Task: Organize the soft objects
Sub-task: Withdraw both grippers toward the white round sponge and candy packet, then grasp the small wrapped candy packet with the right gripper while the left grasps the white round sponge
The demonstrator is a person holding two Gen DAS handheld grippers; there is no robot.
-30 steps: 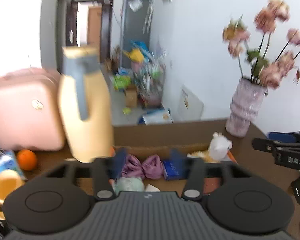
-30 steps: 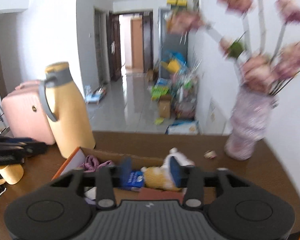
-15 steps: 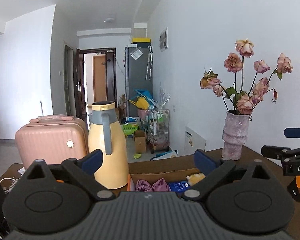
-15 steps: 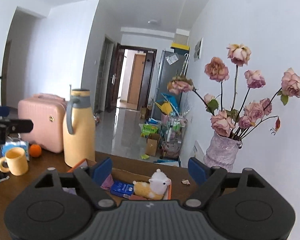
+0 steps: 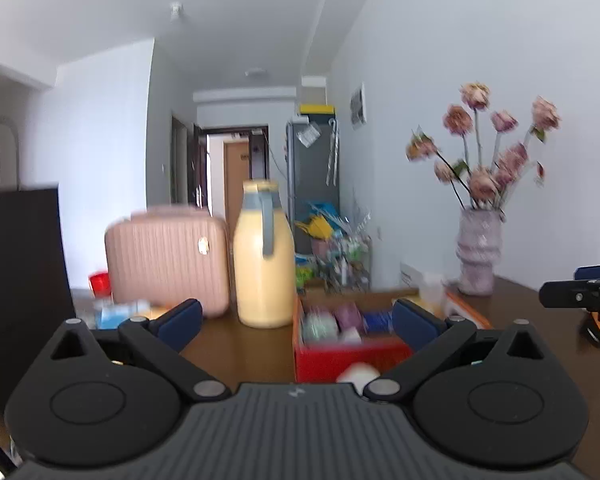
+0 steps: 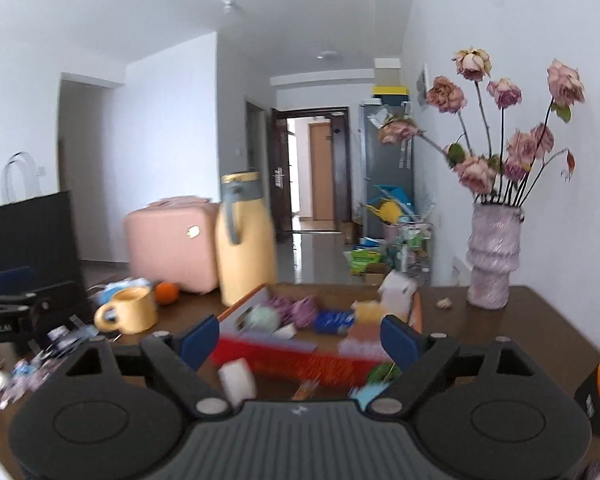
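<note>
An open cardboard box with a red front (image 5: 340, 356) (image 6: 320, 362) stands on the brown table. In it lie a purple bow (image 5: 350, 316) (image 6: 296, 310), a pale green soft ball (image 5: 320, 326) (image 6: 264, 318), a blue packet (image 5: 378, 320) (image 6: 334, 320) and a white and yellow plush toy (image 6: 384, 300). My left gripper (image 5: 296, 322) is open and empty, held back from the box. My right gripper (image 6: 300, 340) is open and empty, also in front of the box. Both views are blurred.
A yellow thermos jug (image 5: 264, 256) (image 6: 246, 240) and a pink suitcase (image 5: 166, 258) stand behind the box at left. A vase of dried roses (image 6: 494, 256) stands at right. A yellow mug (image 6: 134, 310), an orange (image 6: 167, 293) and a white tape roll (image 6: 238, 380) lie near.
Both grippers opened wide, from nearly shut a second ago. Both have pulled back from the box, so its red front now shows.
</note>
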